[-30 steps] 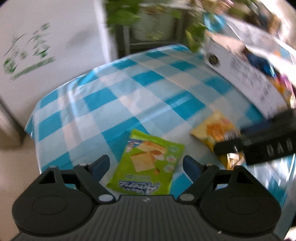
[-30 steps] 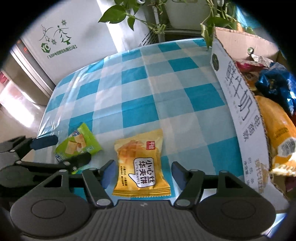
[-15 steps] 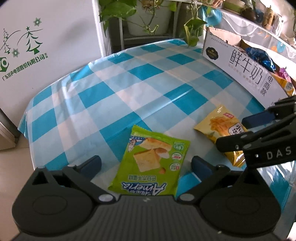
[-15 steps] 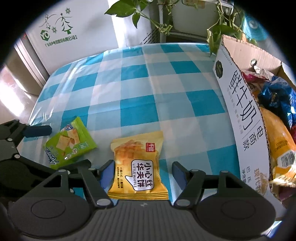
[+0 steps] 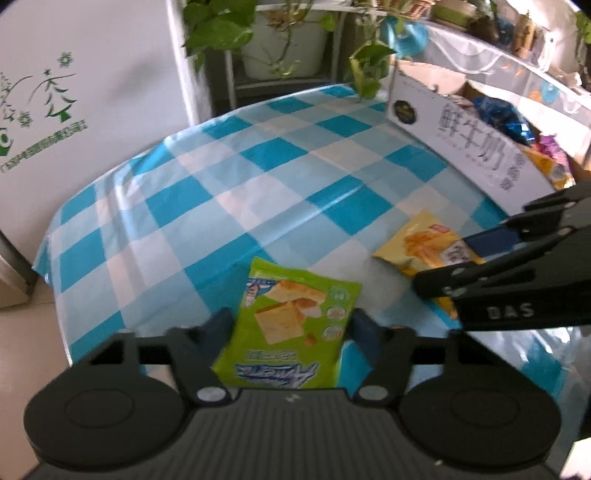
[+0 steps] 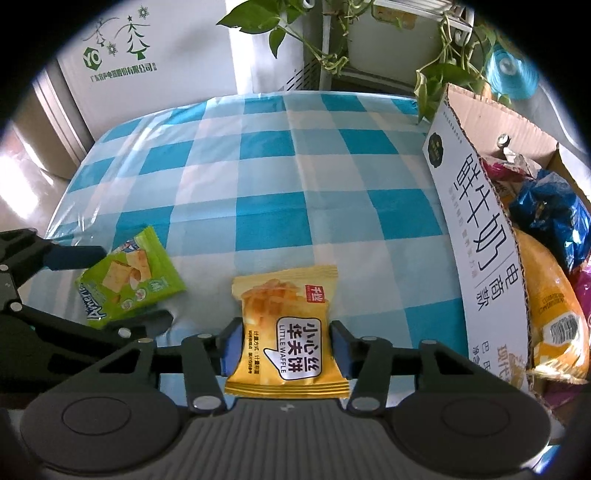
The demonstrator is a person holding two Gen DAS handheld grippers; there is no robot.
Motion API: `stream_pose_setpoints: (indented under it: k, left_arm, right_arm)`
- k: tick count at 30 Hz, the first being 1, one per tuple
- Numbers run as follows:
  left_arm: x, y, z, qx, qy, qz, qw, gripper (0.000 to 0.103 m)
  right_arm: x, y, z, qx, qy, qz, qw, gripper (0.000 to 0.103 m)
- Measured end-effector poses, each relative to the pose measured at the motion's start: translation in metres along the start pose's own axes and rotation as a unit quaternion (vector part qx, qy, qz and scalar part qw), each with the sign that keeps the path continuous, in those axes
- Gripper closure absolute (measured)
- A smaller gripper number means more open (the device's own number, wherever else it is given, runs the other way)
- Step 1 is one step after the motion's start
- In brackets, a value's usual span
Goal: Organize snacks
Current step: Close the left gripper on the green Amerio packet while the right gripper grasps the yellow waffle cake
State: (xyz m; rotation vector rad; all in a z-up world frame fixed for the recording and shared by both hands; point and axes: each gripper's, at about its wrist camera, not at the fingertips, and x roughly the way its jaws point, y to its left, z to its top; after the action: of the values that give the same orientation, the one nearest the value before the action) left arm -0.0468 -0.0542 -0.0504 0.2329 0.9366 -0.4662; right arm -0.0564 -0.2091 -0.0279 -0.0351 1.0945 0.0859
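A green snack packet (image 5: 295,295) lies on the blue-checked tablecloth (image 5: 258,177) near its front edge. My left gripper (image 5: 291,324) points down over the packet, its jaws closing, and both blue pads touch the packet's sides. To the right lies a yellow waffle packet (image 6: 284,314), with my right gripper (image 6: 286,345) shut on its lower half, pads pressed on both edges. The right wrist view shows the green packet (image 6: 129,280) between the left gripper's fingers (image 6: 70,256). The left wrist view shows the yellow packet (image 5: 421,243) in the right gripper (image 5: 461,260).
An open cardboard box (image 6: 476,229) stands along the table's right side, holding several snack bags, blue, orange and pink. Potted trailing plants (image 6: 325,33) and a white cabinet (image 6: 147,55) stand behind the table. The floor drops away at the left edge.
Both grippers have closed in on their packets. The left one first spread wider, then closed onto the green packet. The right one closed onto the yellow packet. Neither hand has shifted much.
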Motion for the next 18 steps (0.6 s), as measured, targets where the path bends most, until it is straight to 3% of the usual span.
stream_pose_setpoints:
  k: [7, 18]
  left_arm:
    - [-0.007, -0.010, -0.003, 0.000, -0.010, 0.013, 0.9999, 0.052]
    - [-0.023, -0.012, -0.006, -0.043, -0.034, 0.004, 0.9985, 0.053]
  right_arm:
    - [-0.010, -0.008, -0.001, 0.011, -0.011, 0.009, 1.000, 0.049]
    - [-0.027, -0.020, -0.005, 0.025, -0.031, 0.016, 0.999, 0.049]
